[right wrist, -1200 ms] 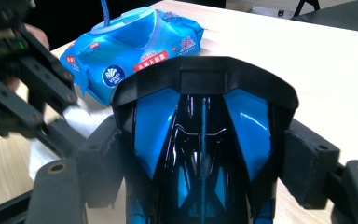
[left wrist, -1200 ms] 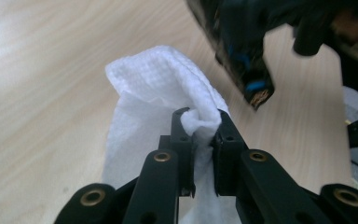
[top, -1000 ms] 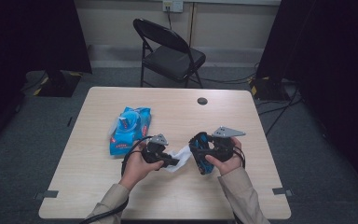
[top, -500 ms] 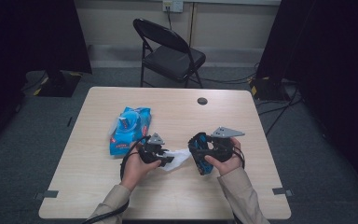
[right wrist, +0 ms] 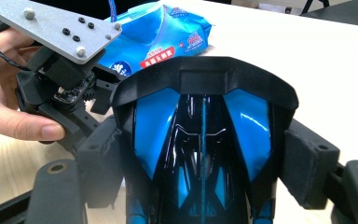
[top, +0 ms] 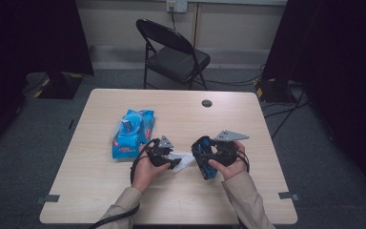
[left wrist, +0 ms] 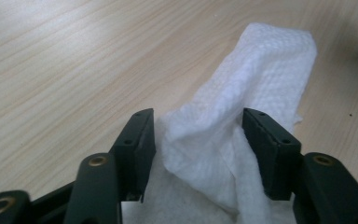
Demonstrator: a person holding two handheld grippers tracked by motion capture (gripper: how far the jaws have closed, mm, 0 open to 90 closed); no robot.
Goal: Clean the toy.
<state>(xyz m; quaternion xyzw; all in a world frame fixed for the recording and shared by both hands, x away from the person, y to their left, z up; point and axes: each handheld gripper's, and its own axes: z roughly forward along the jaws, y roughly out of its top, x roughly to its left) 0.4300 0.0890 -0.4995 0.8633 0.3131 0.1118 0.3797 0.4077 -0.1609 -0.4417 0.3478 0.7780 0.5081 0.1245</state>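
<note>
A crumpled white wipe (left wrist: 242,107) lies on the wooden table (top: 124,200), reaching up between the jaws of my left gripper (left wrist: 198,135). Those jaws have just been opening and now stand apart around the wipe without pressing it. From above, the left gripper (top: 171,162) points right at the wipe (top: 185,160). My right gripper (right wrist: 205,158) is shut on a glossy blue and black toy car (right wrist: 203,140), with a pad on each flank. In the high view the car (top: 203,157) is held just right of the wipe.
A blue pack of wet wipes (top: 132,132) lies left of my hands, and shows behind the car (right wrist: 163,37). A small black disc (top: 207,103) sits near the table's far edge. A black folding chair (top: 174,52) stands beyond the table.
The left gripper has loosened around the wipe and shifted only slightly. The right hand and the toy car have stayed where they were.
</note>
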